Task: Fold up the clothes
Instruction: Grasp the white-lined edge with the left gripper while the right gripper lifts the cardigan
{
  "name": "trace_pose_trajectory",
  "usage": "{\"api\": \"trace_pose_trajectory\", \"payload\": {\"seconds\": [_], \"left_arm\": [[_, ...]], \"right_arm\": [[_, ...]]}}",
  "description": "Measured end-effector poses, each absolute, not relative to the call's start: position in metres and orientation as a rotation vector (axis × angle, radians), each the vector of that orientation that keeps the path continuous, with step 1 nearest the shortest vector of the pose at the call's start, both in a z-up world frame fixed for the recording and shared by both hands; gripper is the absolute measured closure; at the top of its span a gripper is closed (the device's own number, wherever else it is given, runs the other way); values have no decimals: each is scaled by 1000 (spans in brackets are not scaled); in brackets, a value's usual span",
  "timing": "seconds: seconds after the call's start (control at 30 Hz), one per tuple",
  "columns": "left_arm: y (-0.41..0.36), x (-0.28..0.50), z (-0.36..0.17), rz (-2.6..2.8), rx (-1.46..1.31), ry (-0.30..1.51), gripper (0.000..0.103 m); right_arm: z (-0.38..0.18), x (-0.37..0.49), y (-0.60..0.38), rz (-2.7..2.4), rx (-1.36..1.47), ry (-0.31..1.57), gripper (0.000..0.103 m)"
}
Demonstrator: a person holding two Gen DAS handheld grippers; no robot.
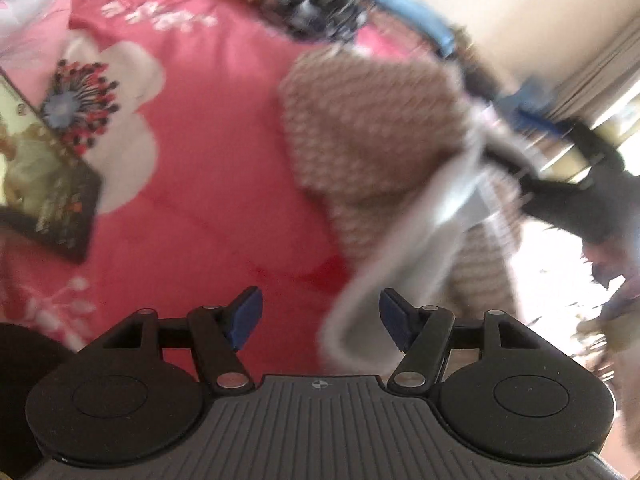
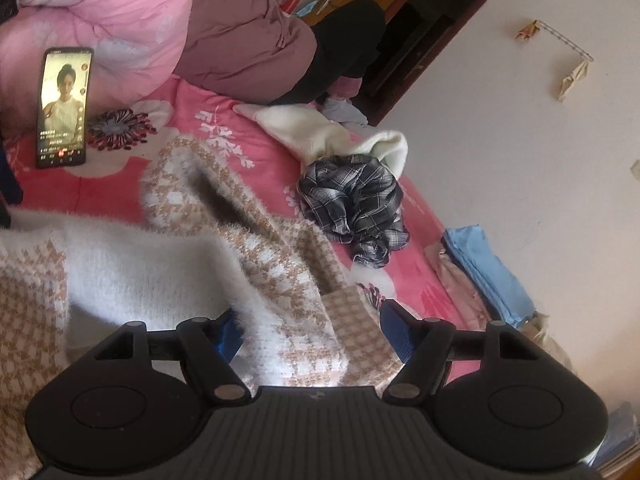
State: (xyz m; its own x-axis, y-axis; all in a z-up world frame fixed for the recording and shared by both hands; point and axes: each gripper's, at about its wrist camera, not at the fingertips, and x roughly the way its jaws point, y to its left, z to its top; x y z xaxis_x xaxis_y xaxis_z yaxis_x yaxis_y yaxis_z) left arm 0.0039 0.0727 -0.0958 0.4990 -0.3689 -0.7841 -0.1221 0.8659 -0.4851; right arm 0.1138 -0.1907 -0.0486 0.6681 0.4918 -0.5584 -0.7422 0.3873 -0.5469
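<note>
A fuzzy beige-and-white houndstooth sweater (image 2: 224,216) lies rumpled on the pink flowered bedspread (image 2: 192,108). Its wide white trim (image 2: 152,264) runs toward my right gripper (image 2: 313,334), which stands open with the sweater's cloth lying between its blue pads (image 2: 396,332). The left wrist view is blurred. It shows the same sweater (image 1: 372,128) ahead and to the right. My left gripper (image 1: 321,320) is open over the bedspread (image 1: 208,160), and the white trim (image 1: 400,280) reaches down beside its right finger (image 1: 396,322). A black blurred device (image 1: 560,192) sits at the sweater's far edge.
A lit phone (image 2: 62,108) lies on the bed at the left. A dark plaid shirt (image 2: 354,208) is crumpled beyond the sweater, next to a cream garment (image 2: 320,136). Folded blue and pink clothes (image 2: 488,276) sit at the bed's right edge. A person in a mauve coat (image 2: 248,36) sits at the far end.
</note>
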Motion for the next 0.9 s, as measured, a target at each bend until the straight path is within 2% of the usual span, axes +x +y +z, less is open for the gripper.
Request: {"api": "trace_pose_trajectory", "payload": {"seconds": [0.17,0.23,0.4,0.47,0.5,0.53,0.6,0.73,0.8,0.9], "left_arm": [[66,16,-121,-94,-588,1169,42],[62,20,-124,-107,-580,1187,52],[50,24,-125,-109,-534,1193,54],[47,25,-125,-93,-520,1185,59],[45,25,-125,-84,-513,1181,67],[43,25,-125,-76,-506,1177,81],[40,26,-125,-60,-491,1169,93],[28,19,-112,5,-397,1092,98],[17,10,-92,32,-298,997,98],[9,-2,-54,57,-227,830,99]], "right_arm": [[-47,112,-191,799,-845,325,30],[-47,111,-191,805,-843,317,30],[-54,107,-180,836,-916,266,30],[-59,108,-174,849,-953,258,30],[-62,109,-170,854,-972,259,30],[-66,111,-166,857,-991,268,31],[-74,114,-157,859,-1019,293,46],[-82,111,-143,812,-1036,304,69],[-78,104,-141,759,-1030,270,98],[-65,92,-143,625,-982,172,99]]}}
